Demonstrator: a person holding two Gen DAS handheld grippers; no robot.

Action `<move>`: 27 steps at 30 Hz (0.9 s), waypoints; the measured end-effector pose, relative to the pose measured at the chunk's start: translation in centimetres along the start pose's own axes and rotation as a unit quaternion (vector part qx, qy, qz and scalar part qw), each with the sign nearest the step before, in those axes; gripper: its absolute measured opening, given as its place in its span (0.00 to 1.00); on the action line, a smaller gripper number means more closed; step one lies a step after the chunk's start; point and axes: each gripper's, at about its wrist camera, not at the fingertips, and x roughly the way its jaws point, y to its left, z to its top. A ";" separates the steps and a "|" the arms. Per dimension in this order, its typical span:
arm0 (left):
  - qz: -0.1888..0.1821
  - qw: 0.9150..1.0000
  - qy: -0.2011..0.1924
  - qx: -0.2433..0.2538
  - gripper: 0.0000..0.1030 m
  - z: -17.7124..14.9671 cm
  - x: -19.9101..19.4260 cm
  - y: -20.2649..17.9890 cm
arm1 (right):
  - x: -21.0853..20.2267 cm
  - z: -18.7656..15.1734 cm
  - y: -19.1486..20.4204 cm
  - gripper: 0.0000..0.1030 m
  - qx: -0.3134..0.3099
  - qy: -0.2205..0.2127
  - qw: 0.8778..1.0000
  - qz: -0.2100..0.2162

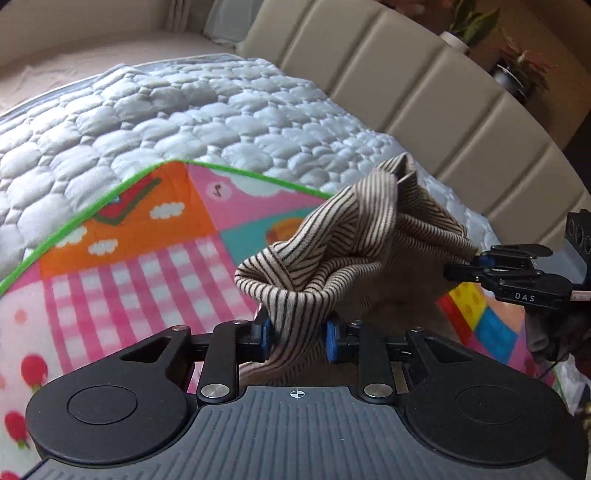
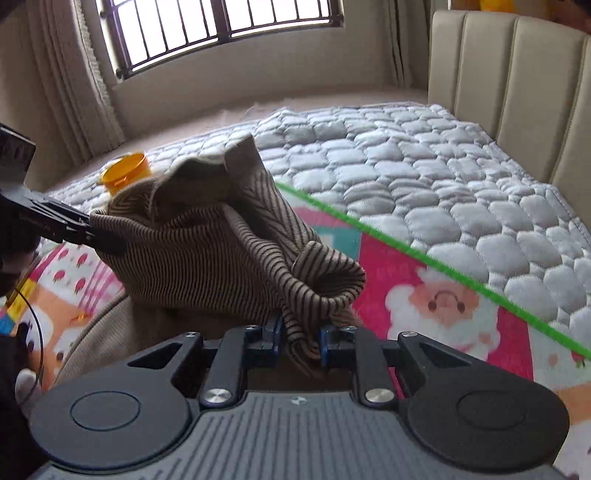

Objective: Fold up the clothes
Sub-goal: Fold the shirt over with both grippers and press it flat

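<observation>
Home bedroom: grey quilted mattress (image 2: 424,177) w/ beige padded ribbed headboard (image 2: 517,85), bright cartoon-print play mat (image 1: 122,258) on top, dark-barred window (image 2: 221,26) w/ beige curtains (image 2: 66,85), potted plants (image 1: 469,26).

Garment (image 1: 354,236) above mat (image 1: 129,258) on mattress (image 1: 184,110)

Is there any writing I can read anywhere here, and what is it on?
"DAS": on the black right gripper, seen in the left wrist view.
Faint lettering on the left gripper body, right wrist view: too blurred to read.
Marks on the colourful play mat: unreadable.
</observation>
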 end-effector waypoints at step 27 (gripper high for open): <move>-0.001 0.984 0.074 -0.165 0.62 -9.7 1.4 -0.6 | 3.6 -8.3 -2.5 1.00 0.234 0.061 0.970 -0.038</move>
